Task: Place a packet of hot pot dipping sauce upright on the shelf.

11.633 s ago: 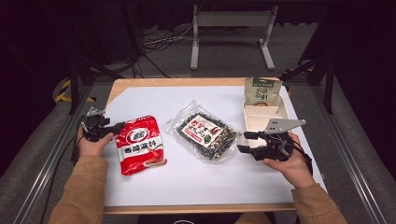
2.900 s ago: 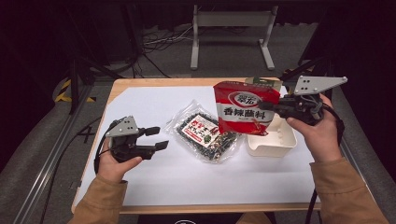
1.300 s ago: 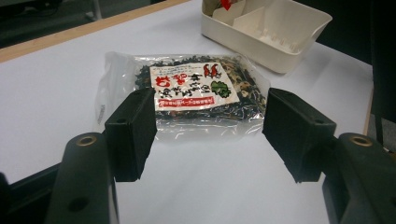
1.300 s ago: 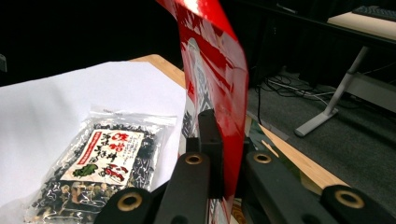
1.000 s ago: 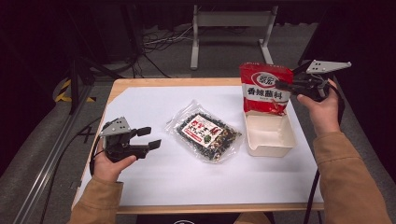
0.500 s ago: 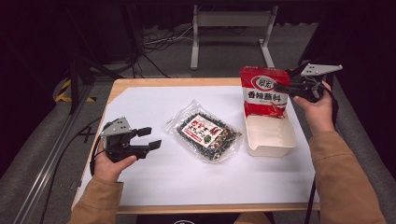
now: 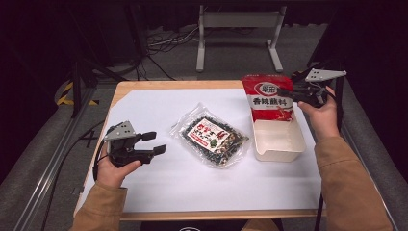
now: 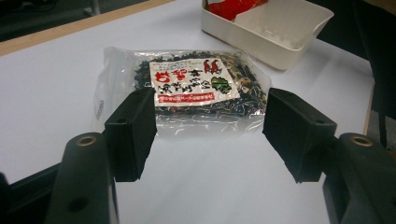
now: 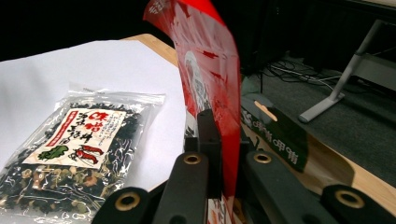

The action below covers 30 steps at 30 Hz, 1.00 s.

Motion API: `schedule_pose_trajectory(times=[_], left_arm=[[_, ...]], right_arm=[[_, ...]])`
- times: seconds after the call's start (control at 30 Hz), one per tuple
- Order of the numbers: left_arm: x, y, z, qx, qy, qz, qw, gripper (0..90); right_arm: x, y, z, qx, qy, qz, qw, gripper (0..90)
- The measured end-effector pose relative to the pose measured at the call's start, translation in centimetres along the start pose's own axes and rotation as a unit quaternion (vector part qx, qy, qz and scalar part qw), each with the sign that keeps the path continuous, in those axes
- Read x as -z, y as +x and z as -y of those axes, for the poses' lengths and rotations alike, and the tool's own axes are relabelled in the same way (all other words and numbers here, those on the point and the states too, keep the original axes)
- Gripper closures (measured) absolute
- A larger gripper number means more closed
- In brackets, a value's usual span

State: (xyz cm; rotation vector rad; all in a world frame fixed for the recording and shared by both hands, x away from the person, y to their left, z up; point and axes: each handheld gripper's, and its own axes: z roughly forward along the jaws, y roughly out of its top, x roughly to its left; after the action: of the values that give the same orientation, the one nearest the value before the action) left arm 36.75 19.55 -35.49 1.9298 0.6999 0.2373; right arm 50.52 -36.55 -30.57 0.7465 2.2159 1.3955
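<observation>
Standing the red packet (image 7: 267, 97) upright in the white bin (image 7: 280, 142), pinched at its edge by the right gripper (image 7: 284, 90). Clear seaweed packet (image 7: 211, 139) lying flat at mid-table, yet to be binned. Left gripper (image 7: 155, 142) spread wide, empty, aimed toward it.

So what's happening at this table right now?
A person works with a hand-held gripper in each hand. The right gripper is clamped on a red snack packet, holding it upright in the far end of a white tray. The left gripper hangs open over the white sheet, pointed at a clear bag of dried greens lying mid-table.
</observation>
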Motion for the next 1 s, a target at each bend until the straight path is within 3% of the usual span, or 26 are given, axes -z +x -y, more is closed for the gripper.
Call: schedule_pose_trajectory(times=[0.17,0.47,0.67,1.0], left_arm=[[-0.1,0.1,0.0,0.002,-0.001,0.003,1.0,35.2],[-0.4,0.2,-0.1,0.002,0.003,0.007,1.0,35.0],[-0.6,0.2,-0.1,0.003,0.004,0.007,1.0,34.9],[-0.7,0.2,0.0,0.006,0.009,0.002,0.9999,34.9]], right_arm=[[-0.2,0.1,0.9,-0.009,0.005,-0.002,0.9999,88.5],[0.6,-0.6,2.9,-0.043,0.0,0.017,0.999,88.7],[1.0,-0.8,4.0,-0.062,0.011,0.033,0.9975,88.7],[1.1,-0.7,4.3,-0.07,0.017,0.036,0.9967,86.3]])
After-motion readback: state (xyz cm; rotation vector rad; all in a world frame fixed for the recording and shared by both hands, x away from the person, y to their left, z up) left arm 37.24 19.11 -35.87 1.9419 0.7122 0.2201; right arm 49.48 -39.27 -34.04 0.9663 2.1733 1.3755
